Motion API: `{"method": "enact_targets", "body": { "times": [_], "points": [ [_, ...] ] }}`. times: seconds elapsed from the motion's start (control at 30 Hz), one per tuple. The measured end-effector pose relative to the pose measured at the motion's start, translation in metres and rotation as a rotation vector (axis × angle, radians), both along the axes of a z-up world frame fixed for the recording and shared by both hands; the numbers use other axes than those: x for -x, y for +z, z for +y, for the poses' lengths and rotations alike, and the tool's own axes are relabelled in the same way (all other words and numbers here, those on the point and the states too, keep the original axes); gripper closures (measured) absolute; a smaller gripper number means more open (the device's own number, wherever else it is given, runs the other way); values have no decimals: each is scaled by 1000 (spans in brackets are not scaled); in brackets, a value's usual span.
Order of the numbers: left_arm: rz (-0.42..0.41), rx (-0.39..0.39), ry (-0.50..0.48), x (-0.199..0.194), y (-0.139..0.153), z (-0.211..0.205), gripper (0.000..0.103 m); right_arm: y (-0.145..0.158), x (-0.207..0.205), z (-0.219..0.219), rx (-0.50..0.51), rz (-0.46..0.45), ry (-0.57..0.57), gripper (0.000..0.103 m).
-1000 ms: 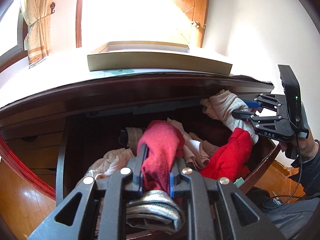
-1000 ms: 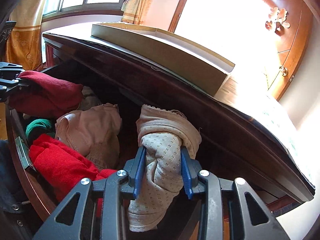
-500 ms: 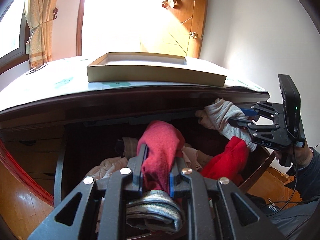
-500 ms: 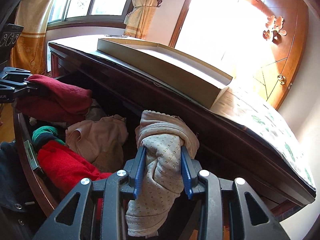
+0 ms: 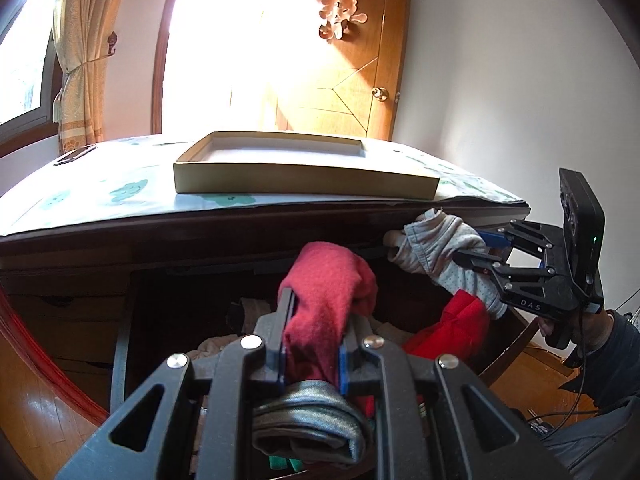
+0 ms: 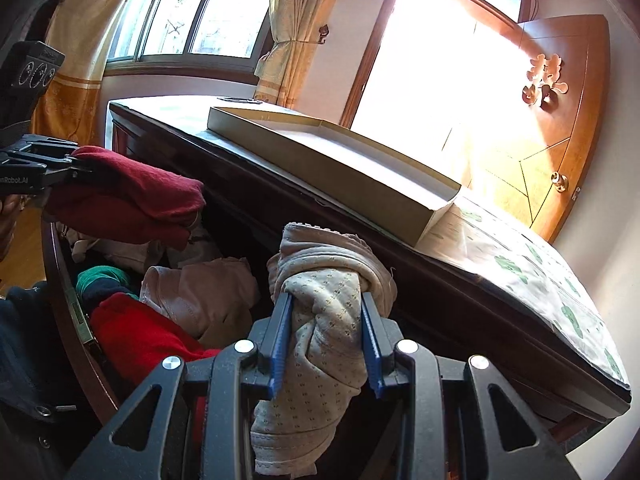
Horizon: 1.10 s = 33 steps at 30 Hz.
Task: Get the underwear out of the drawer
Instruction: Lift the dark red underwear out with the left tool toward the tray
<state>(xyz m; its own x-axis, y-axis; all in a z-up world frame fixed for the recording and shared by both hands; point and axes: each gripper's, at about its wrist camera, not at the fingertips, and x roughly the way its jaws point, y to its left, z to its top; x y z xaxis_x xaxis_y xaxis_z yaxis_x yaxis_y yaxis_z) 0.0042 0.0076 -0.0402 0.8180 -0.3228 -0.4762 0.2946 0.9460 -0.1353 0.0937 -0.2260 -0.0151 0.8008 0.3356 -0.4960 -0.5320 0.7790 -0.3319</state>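
Two grippers, each clamped on a soft bundle above the open drawer [image 6: 86,328].
The left gripper [image 5: 312,344] pinches dark-red fleecy underwear [image 5: 328,300]; the right gripper [image 6: 326,344] grips beige dotted knit underwear [image 6: 328,320]. Its hanging folds could slip out or snag the dresser's dark wooden edge [image 6: 360,248].
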Motion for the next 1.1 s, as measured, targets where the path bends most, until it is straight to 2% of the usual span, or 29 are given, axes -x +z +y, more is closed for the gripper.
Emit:
{"method": "enact_targets", "body": {
  "times": [0.53, 1.1],
  "points": [
    [-106, 25, 1, 10, 9, 6, 88, 3, 14, 0, -81, -112, 52, 68],
    [-201, 35, 17, 17, 19, 13, 88, -1, 30, 3, -153, -174, 86, 68]
  ]
}}
